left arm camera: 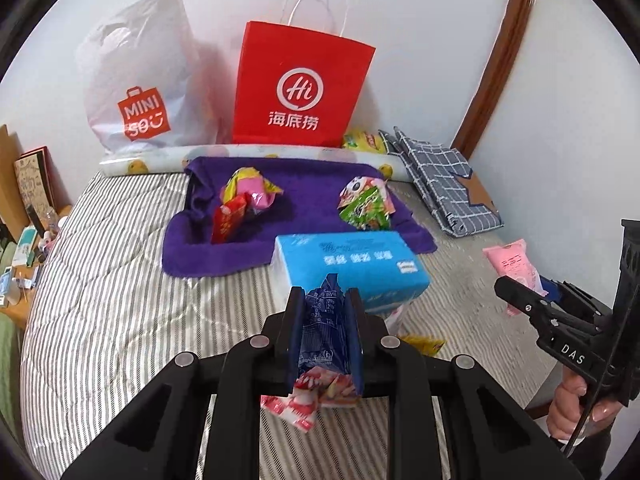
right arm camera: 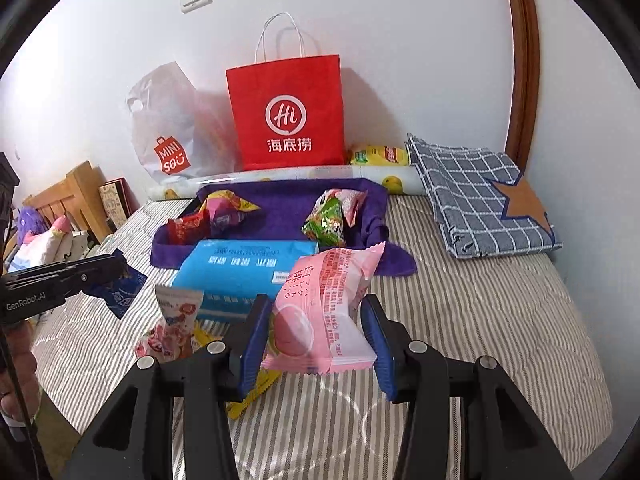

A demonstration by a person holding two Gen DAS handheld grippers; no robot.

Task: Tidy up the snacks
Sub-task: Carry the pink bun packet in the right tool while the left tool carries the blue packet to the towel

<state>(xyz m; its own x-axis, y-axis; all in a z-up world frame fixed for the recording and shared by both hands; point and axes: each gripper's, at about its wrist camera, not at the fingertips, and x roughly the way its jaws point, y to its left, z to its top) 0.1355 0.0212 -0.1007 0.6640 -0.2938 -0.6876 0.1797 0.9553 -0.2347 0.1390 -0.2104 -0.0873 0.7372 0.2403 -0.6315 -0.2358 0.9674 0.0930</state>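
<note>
My left gripper (left arm camera: pixel 325 296) is shut on a dark blue snack packet (left arm camera: pixel 324 332), which hangs above the striped bed; in the right wrist view this gripper (right arm camera: pixel 118 266) and its packet (right arm camera: pixel 124 292) are at the left. My right gripper (right arm camera: pixel 316 308) is shut on a pink snack packet (right arm camera: pixel 324 312), held clear of the bed; in the left wrist view it (left arm camera: pixel 528 288) is at the right edge. A purple towel (left arm camera: pixel 280 236) further back holds two snack piles, one reddish-yellow (left arm camera: pixel 244 200) and one green (left arm camera: pixel 366 202). Red-and-white packets (left arm camera: pixel 304 404) and a yellow packet (right arm camera: pixel 248 396) lie loose on the bed.
A blue tissue pack (left arm camera: pixel 352 268) lies just before the towel. Against the wall stand a red paper bag (left arm camera: pixel 300 88), a white plastic bag (left arm camera: pixel 140 80), a rolled printed sheet (left arm camera: pixel 140 164) and a yellow-green packet (right arm camera: pixel 380 156). A folded checked cloth (right arm camera: pixel 480 196) lies at the right. A cluttered desk (left arm camera: pixel 20 264) borders the bed's left.
</note>
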